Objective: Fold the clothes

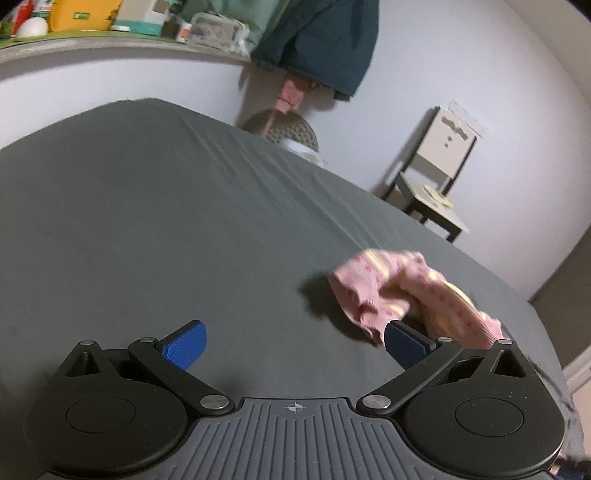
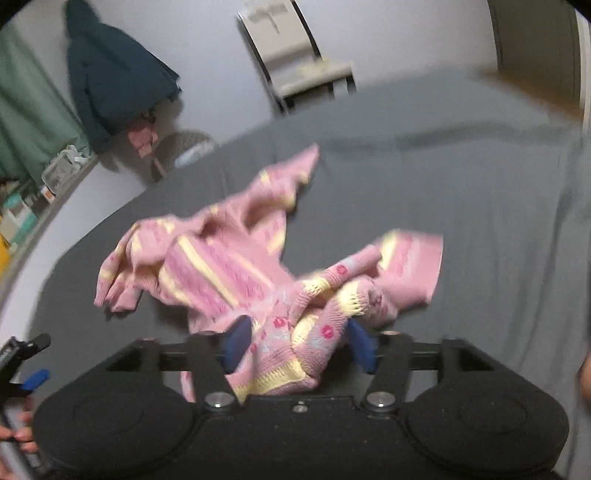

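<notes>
A small pink knitted sweater (image 2: 229, 258) with yellow stripes and flower motifs lies crumpled and blurred on the grey bed sheet (image 2: 461, 206). One bunched part of it sits between the blue pads of my right gripper (image 2: 301, 345). Those jaws stand apart and do not clamp the cloth. In the left wrist view the same sweater (image 1: 406, 291) lies just beyond the right finger of my left gripper (image 1: 295, 343). That gripper is wide open over bare sheet (image 1: 147, 221) with nothing between its pads. It also shows at the lower left edge of the right wrist view, held by a hand (image 2: 22, 435).
A pale chair with dark legs (image 1: 436, 177) stands past the bed's far side. A dark teal jacket (image 1: 325, 44) hangs on the wall above a round woven basket (image 1: 284, 129). A shelf with boxes (image 1: 92, 18) runs along the wall.
</notes>
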Demonstrator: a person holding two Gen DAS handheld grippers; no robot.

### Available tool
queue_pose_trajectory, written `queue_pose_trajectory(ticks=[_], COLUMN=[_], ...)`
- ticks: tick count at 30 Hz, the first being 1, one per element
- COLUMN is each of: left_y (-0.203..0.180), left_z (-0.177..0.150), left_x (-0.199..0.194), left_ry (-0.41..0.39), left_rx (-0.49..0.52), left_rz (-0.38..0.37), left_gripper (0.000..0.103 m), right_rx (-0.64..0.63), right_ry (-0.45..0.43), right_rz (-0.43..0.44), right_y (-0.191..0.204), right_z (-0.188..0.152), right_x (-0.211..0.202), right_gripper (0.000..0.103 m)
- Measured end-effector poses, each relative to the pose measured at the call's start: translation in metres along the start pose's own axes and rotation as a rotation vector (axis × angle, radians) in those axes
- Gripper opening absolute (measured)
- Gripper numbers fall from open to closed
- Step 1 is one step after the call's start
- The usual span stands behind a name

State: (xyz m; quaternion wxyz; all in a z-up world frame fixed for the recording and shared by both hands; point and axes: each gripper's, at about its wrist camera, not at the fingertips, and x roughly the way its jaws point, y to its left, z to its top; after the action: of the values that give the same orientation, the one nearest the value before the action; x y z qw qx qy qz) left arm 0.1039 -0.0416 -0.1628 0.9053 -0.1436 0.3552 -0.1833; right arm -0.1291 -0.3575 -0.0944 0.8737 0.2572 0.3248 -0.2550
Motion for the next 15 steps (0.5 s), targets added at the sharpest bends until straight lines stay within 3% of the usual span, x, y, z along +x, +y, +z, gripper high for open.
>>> queue_pose_trajectory(ticks=[3,5,6,8,10,15], left_y=[-0.008,-0.016,-0.020,-0.027,-0.030,-0.032], left_z=[-0.004,-0.005,-0.005,-0.003,-0.003,-0.001], left_x=[0.000,-0.001,-0.003,-0.007,-0.012,-0.020], left_ry=[0.005,-0.009,-0.022,-0.049,-0.070,-0.076], left_rx=[0.049,0.102,0.126,0.172,0.200,0.228], left_rz=[0.011,0.016,0.010,-0.009,-0.037,-0.041], left_gripper=[0.103,0.103,0.103,0.103,0.103,0.103], right_rx=[-0.138,-0.148,-0.143,-0.069,-0.038,-0.145], right_ry=[-0.075,-0.092,-0.077,0.100,0.185,0.202], right_rz=[-0.006,0.022,0.050,0.181,0.254,0.289], right_y=[0.016,0.018,0.017,0.009,0.005,0.022], right_z=[0.019,0.037,0.048,0.075,0.085,0.093], right_x=[-0.004,0.007,0.017,0.062,0.096,0.148], right_gripper=[0.062,0.062,0.062,0.054,0.048,0.048])
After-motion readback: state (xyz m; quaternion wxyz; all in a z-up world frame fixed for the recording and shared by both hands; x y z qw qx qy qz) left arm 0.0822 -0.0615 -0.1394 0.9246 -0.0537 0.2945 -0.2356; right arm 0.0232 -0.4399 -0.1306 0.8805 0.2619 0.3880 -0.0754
